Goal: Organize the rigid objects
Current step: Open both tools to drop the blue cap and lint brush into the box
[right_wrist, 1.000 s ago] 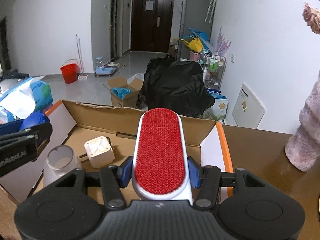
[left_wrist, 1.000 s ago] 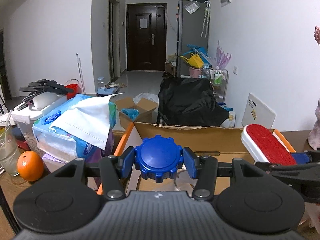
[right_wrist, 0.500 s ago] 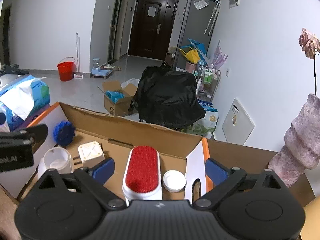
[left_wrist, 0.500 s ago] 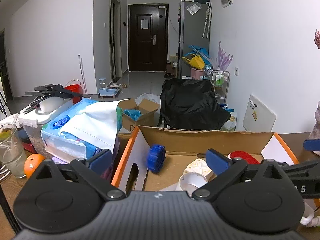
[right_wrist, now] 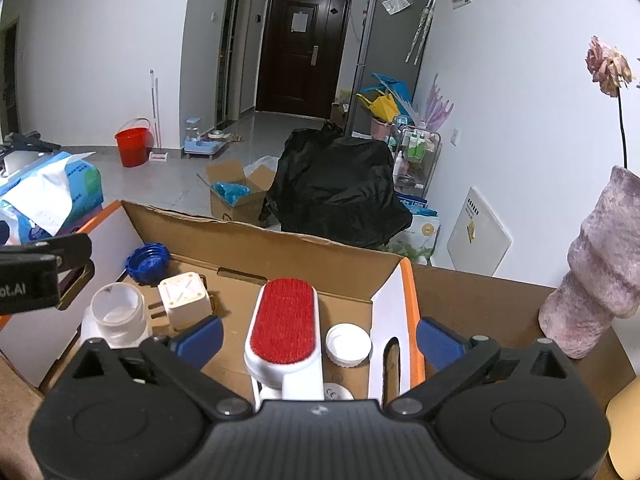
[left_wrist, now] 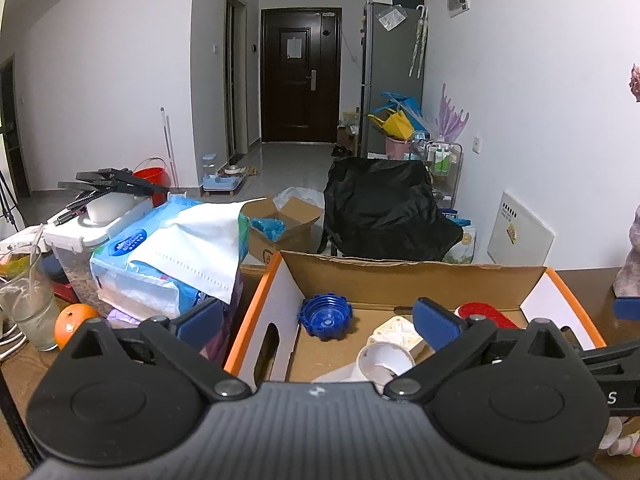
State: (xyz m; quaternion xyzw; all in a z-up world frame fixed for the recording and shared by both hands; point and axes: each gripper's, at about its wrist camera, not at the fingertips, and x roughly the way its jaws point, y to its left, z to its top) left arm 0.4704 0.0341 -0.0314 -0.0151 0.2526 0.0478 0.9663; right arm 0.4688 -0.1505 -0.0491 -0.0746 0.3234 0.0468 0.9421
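I have both grippers spread wide with nothing in them: left gripper (left_wrist: 318,322), right gripper (right_wrist: 318,340). The blue cap (left_wrist: 326,317) lies in the cardboard box (right_wrist: 280,248) by its left wall, the red lint brush (right_wrist: 285,322) mid-box beside a white lid (right_wrist: 348,346)

The left tool (left_wrist: 318,322) has a matte black body with a ribbed grey-black centre plate carrying a small white mark. Two round black discs sit on either side, and black linkage arms with silver pivot screws lead out to blue pads (left_wrist: 436,320). The right tool (right_wrist: 318,340) is built the same: ribbed plate, round discs, silver screws, blue pads (right_wrist: 438,342). White lettering ending in "ot.AI" runs along the side of the left tool in the right wrist view.
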